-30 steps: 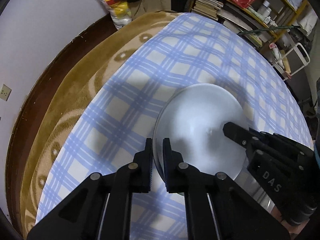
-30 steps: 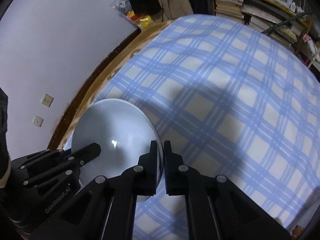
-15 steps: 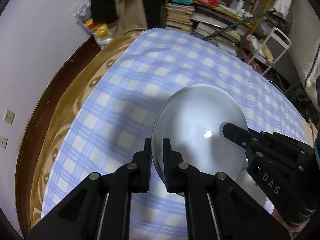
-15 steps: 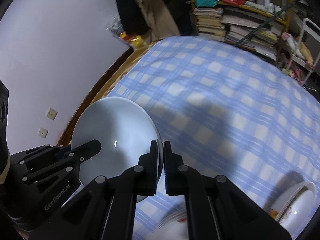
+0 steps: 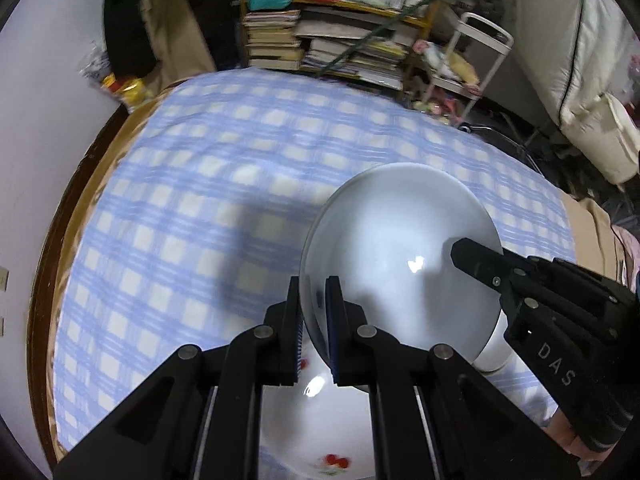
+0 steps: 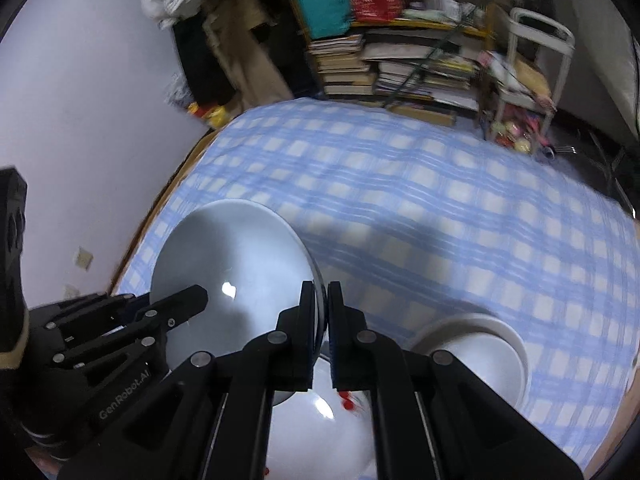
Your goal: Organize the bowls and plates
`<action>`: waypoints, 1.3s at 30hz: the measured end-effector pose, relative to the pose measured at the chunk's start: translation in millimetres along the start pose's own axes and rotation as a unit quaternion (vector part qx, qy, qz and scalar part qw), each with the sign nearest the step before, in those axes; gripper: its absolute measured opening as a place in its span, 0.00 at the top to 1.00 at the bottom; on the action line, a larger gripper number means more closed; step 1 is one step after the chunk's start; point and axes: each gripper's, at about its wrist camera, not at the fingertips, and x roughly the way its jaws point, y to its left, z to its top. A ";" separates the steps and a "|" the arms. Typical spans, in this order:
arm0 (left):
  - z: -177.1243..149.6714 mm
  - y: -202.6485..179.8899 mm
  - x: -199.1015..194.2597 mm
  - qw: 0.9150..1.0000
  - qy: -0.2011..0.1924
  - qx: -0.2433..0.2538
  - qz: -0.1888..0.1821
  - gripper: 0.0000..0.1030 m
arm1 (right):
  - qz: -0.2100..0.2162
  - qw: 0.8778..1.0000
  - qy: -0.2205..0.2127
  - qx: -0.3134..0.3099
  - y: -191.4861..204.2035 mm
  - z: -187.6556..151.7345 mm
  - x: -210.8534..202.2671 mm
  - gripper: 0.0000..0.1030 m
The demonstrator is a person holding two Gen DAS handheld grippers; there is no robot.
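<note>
A smooth, glossy white round bowl (image 5: 396, 248), hollow facing the cameras, hangs above the blue-checked cloth (image 5: 192, 208), its rim pinched on opposite sides by the left gripper (image 5: 313, 312), marked "GenRobot.AI", and the right gripper (image 6: 322, 316), marked "DAS", over a cherry-printed plate (image 6: 320, 412).
</note>
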 end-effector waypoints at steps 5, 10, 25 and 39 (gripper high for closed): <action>-4.2 -39.4 2.6 1.000 0.005 0.011 -0.014 0.91 | -0.014 1.000 0.004 0.012 -31.6 -14.6 -11.7 0.93; -10.8 -62.8 9.0 0.999 0.020 0.016 -0.029 0.91 | -0.022 1.000 0.003 0.016 -57.5 -29.0 -22.3 0.93; -32.0 -114.2 42.0 0.997 0.067 0.027 -0.032 0.91 | -0.031 0.999 0.005 0.029 -111.7 -60.3 -22.0 0.93; -40.9 -140.6 62.6 0.996 0.088 0.031 0.010 0.91 | -0.045 0.996 0.024 0.068 -133.1 -84.7 -3.2 0.92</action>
